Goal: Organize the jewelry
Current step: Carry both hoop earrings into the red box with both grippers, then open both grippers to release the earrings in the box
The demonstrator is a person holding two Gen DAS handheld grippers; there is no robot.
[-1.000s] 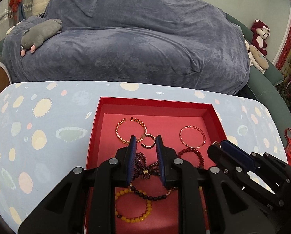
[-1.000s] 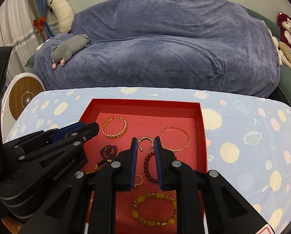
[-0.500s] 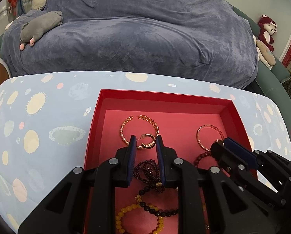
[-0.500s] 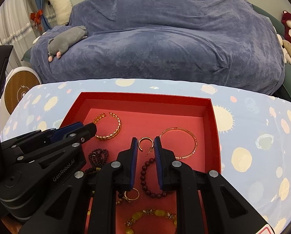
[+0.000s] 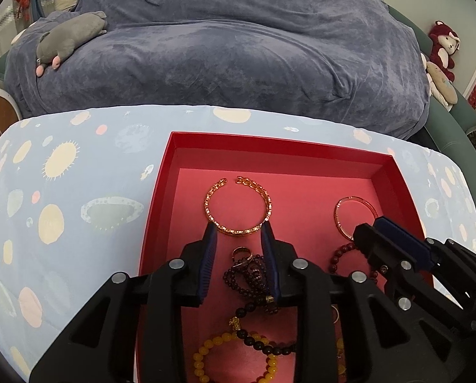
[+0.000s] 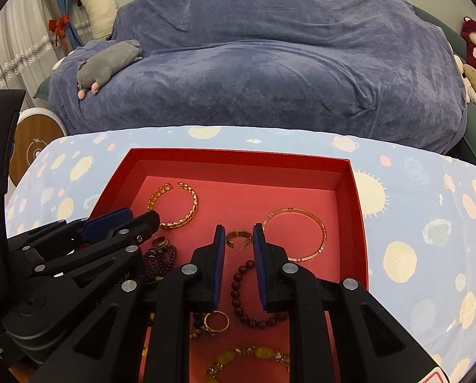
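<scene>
Worktop [image 6: 413, 217] w/ pale blue planet-print cloth carries the red tray [image 5: 161, 191], shallow, walls all round, pink floor.

Tray contents, big to small:
- Gold chain-link cuff [image 5: 238, 206], open ends at 12 o'clock, lying flat at approx 10 o'clock of tray floor.
- Thin gold bangle [image 6: 295, 234], flat, at approx 2 o'clock, near the right wall.
- Yellow bead bracelet [image 5: 231, 360] at 6 o'clock, partly under the tool body.
- Dark red bead bracelet [image 6: 241, 296], middle-right, curve runs under right tongs.
- Dark purple bead strand [image 5: 250, 284], bunched up at centre-left, black bead string trailing toward 6 o'clock.
- Small gold ring [image 6: 217, 320] near 6 o'clock, beside dark red beads.
- Small gold hoop earring [image 6: 239, 237], centre.

Left tongs [image 5: 239, 242]: open, nothing gripped, tips either side of cuff's near edge; contact can't tell. Right tongs [image 6: 238, 239]: open, empty, earring sits between the tips.
</scene>
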